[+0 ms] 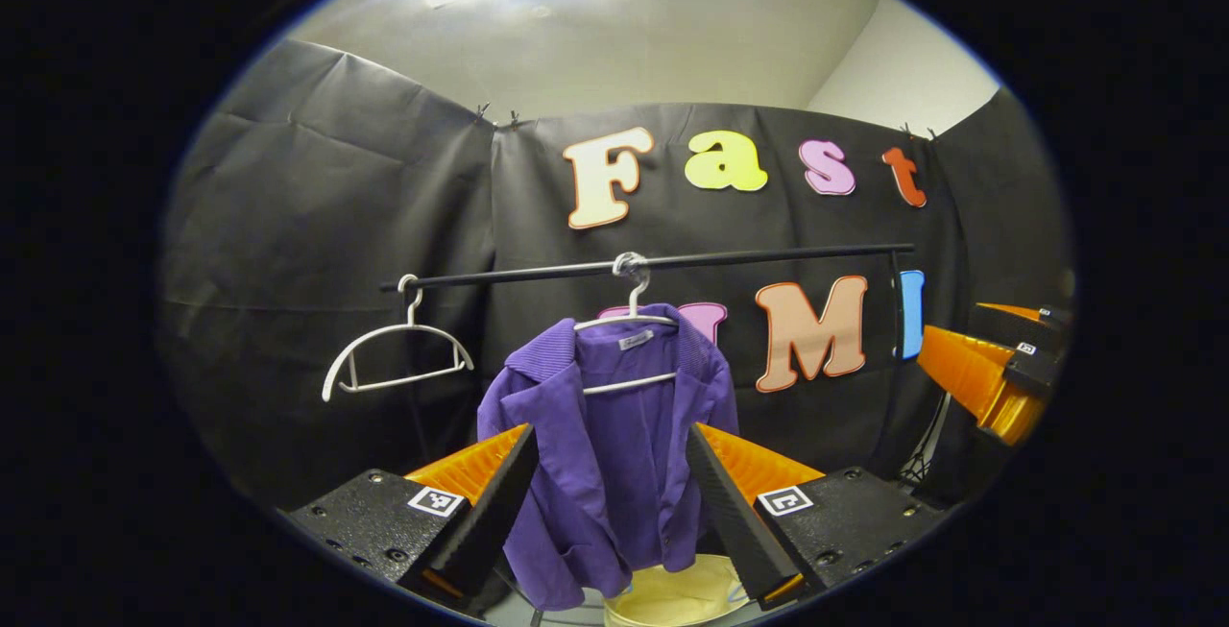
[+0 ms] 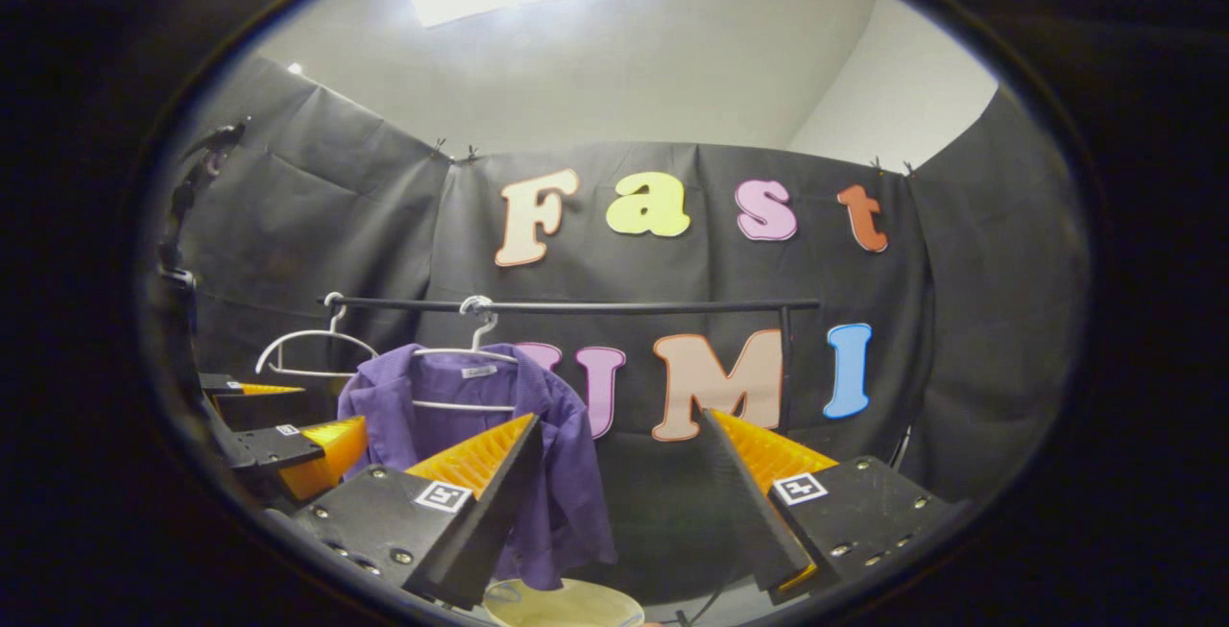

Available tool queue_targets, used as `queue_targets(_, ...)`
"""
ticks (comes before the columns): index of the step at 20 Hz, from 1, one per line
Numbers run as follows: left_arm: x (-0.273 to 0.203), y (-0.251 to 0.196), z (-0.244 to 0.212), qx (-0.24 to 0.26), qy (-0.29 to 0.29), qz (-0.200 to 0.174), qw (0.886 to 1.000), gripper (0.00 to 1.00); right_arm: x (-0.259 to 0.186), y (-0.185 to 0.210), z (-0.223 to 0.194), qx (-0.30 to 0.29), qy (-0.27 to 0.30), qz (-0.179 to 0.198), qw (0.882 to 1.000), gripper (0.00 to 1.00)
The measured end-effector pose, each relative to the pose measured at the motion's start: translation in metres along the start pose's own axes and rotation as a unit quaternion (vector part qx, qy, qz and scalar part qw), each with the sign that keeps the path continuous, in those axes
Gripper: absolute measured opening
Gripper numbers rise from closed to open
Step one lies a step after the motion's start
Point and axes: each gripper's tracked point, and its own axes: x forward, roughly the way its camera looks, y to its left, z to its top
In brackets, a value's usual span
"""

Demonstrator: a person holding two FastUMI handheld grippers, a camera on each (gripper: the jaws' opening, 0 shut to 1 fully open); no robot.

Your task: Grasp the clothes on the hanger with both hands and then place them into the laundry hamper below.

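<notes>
Purple jacket hangs on the rail, both grippers spread and short of it.

In the left gripper view, a bare hanger (image 1: 396, 358) hangs at the left end of the rail (image 1: 653, 265); to its right the jacket (image 1: 607, 445) hangs on a second hanger (image 1: 629, 339), framed between the wide-apart fingers of the left gripper (image 1: 609, 440), which grasp nothing. The pale hamper (image 1: 677, 593) sits below the jacket, and the right gripper (image 1: 999, 368) shows at the far right edge. In the right gripper view, the left gripper (image 2: 278, 425) sits at the left edge, the jacket (image 2: 566, 473) hangs left of centre, and the right gripper (image 2: 619, 430) stands released, its fingers holding nothing, with the hamper (image 2: 562, 603) below.
</notes>
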Motion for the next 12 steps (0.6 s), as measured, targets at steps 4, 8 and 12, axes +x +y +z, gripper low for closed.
queue_targets(4,0.02,0.01,-0.013,0.0,0.011,0.022,1.0,0.92,0.033,0.009,-0.011,0.001,0.002,0.017,1.0,0.98)
queue_targets(8,0.043,0.013,-0.027,0.001,0.02,0.044,0.999,0.95,0.07,0.021,-0.017,0.0,0.0,0.04,0.999,0.98)
queue_targets(12,0.066,0.017,-0.046,0.003,0.036,0.072,0.997,0.95,0.102,0.032,-0.033,-0.002,0.004,0.074,0.997,0.94)
